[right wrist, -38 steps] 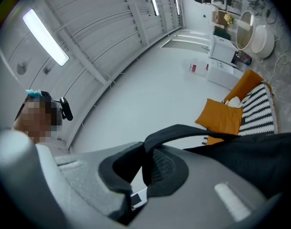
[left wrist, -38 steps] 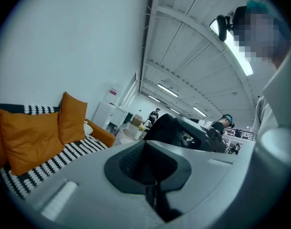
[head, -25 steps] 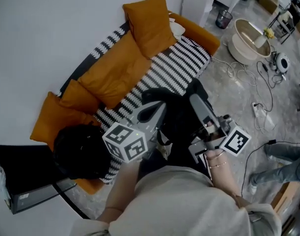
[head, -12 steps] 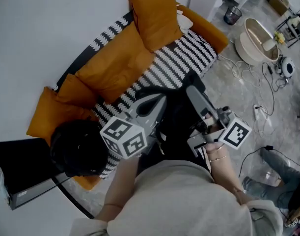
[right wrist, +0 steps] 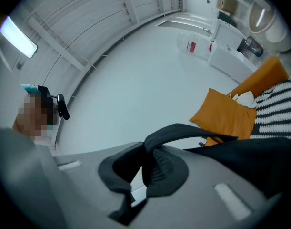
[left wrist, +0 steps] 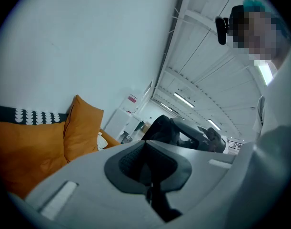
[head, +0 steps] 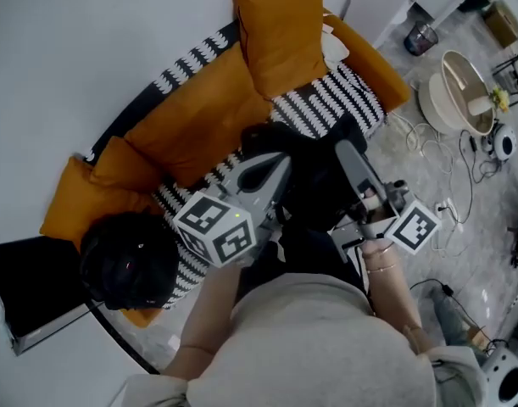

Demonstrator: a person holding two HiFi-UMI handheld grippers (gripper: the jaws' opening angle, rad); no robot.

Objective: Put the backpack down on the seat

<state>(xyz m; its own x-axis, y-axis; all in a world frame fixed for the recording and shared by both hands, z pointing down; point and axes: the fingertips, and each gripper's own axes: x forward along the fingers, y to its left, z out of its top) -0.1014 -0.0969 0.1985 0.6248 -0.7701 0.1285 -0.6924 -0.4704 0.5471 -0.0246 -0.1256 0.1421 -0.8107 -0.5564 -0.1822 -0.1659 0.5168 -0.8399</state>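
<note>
Backpack (head: 314, 189) moved nearer sofa (head: 322, 108) | left tool (left wrist: 147, 171), right tool (right wrist: 144, 168) gripping it

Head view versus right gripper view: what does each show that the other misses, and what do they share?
Only the head view shows the whole sofa, the left tool, and the cables and white tub on the floor. Only the right gripper view shows the right tool with its jaws shut on a black strap, plus the ceiling lights. Both show the black backpack, the upright orange cushion and the striped seat.
</note>
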